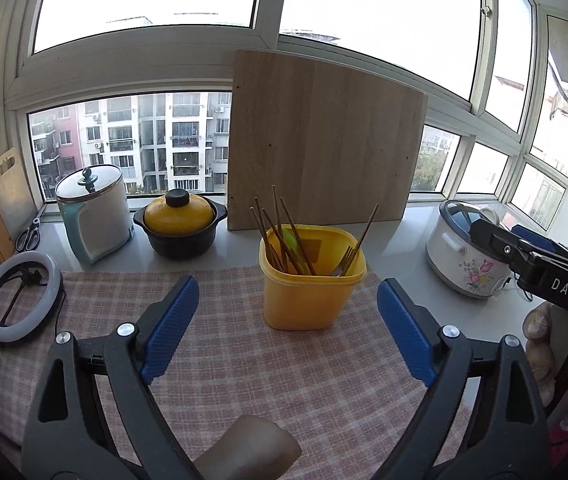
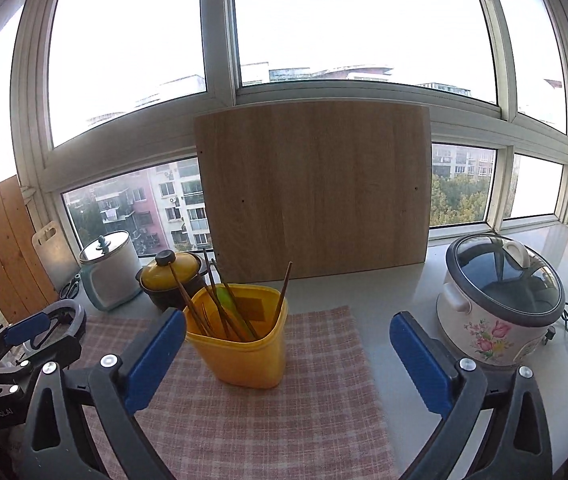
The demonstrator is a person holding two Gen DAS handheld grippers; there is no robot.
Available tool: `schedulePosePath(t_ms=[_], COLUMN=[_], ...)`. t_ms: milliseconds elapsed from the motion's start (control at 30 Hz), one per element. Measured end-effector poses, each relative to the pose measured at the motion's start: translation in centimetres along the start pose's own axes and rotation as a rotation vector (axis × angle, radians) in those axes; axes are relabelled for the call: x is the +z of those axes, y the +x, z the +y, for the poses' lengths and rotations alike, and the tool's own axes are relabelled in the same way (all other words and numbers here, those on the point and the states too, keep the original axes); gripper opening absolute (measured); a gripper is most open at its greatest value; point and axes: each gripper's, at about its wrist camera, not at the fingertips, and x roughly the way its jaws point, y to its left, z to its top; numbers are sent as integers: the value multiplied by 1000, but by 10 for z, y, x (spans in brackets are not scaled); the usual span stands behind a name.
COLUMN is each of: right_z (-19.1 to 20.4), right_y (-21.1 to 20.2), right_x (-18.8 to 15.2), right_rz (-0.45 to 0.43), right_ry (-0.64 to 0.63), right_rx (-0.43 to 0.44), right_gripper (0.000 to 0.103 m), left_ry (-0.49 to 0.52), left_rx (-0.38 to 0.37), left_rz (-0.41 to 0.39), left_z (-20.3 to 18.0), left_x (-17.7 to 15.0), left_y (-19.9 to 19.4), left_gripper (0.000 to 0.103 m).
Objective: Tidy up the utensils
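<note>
A yellow plastic holder stands on a pink checked cloth. It holds several brown chopsticks, a green utensil and a metal fork. My left gripper is open and empty, a little in front of the holder. In the right wrist view the holder stands just ahead and left of centre, and my right gripper is open and empty before it. The right gripper's body shows at the right edge of the left wrist view.
A wooden board leans on the window behind the holder. A yellow-lidded black pot, a kettle, scissors and a ring light are to the left. A flowered rice cooker stands to the right.
</note>
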Motion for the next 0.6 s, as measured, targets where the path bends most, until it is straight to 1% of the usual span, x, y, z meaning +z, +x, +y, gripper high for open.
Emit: schedulePosePath(t_ms=[33, 100, 233, 400, 600], right_z=[0, -1, -2, 0, -3], right_y=[-2, -5, -9, -12, -16], right_x=[-1, -4, -10, -15, -21], right_rz=[0, -2, 1, 13, 13], right_ry=[3, 11, 26, 21, 45], right_rx=[-1, -3, -14, -6, -8], right_gripper=[103, 103, 103, 103, 103], left_ry=[-5, -10, -16, -15, -30], left_rx=[10, 29, 51, 51, 55], left_rz=[-9, -20, -13, -3, 16], left_z=[-1, -1, -1, -2, -2], left_x=[-3, -6, -10, -16, -22], left_y=[-4, -10, -15, -20, -22], left_gripper=[102, 102, 102, 102, 102])
